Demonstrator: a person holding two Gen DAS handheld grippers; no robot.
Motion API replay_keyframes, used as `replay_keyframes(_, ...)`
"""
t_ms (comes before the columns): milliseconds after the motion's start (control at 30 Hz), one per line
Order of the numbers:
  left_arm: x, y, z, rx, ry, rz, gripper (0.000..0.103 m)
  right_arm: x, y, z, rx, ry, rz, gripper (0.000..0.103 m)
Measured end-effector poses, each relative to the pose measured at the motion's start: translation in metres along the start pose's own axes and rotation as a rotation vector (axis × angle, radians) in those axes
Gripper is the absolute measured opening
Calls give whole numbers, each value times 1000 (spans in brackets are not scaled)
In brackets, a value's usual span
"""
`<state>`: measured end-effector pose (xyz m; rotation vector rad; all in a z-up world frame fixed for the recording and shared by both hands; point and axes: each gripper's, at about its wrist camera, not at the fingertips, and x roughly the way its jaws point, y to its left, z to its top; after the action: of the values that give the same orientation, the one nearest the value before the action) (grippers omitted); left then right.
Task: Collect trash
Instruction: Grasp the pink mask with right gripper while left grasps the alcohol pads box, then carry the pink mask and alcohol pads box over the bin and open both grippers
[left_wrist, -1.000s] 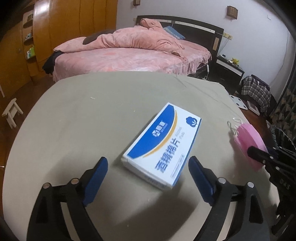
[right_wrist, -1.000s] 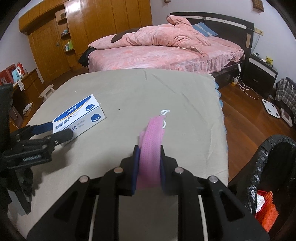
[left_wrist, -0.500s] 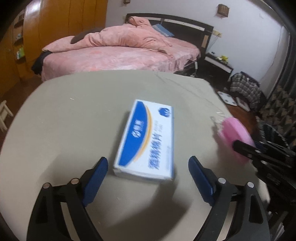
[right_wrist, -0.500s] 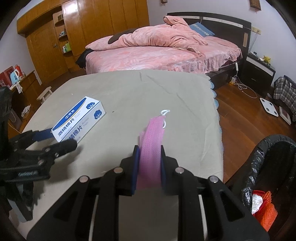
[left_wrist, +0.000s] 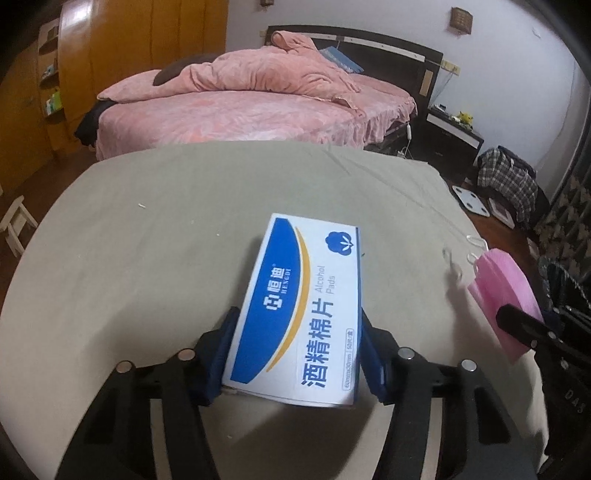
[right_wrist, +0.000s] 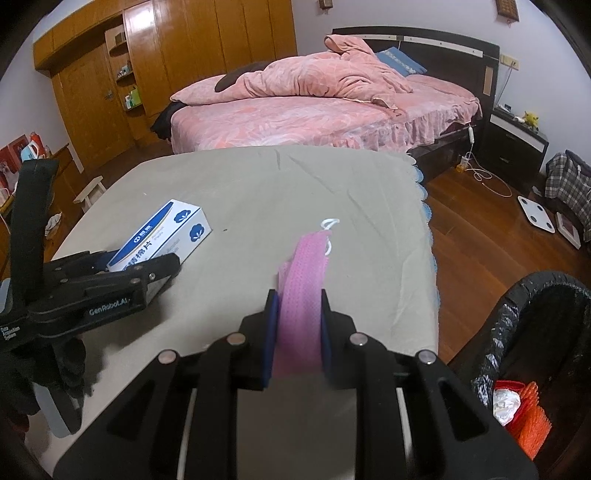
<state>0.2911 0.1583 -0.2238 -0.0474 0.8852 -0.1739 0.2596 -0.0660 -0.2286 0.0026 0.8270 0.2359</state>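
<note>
Looks like we're mid-pickup: left tongs (left_wrist: 297, 354) closing around the alcohol pads box (left_wrist: 299, 306) on the desk (left_wrist: 166, 236), right tongs (right_wrist: 295, 325) clamped on the pink mask (right_wrist: 301, 288), next both need carrying to the bin (right_wrist: 517, 314) on the right.

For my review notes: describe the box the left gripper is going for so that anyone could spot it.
On the grey-covered table before the pink bed, find the left gripper, jaws closing. Between them lies a flat white alcohol pads box, blue-swooshed, unlike the pink mask nearby.
</note>
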Motion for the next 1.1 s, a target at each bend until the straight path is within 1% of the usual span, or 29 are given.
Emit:
replay_keyframes(133,-15,-1,-3,-15,-50,20,57,-6,1,3,-5,-9,4,20)
replay_keyframes(233,-27,-3,-3,-23,-71,34,56,-12,0,3,-5,-13,9,20)
replay_keyframes(533,-70,-16,-11,-47,-111,74,56,-41,-4,5,7,-46,31,20)
replay_keyframes(767,-103,-34,-15,-50,-147,102,56,-78,-7,2,6,-87,39,20)
replay_keyframes(1100,-143,-70,-24,-37,-175,88,56,-138,-21,-9,12,-149,32,20)
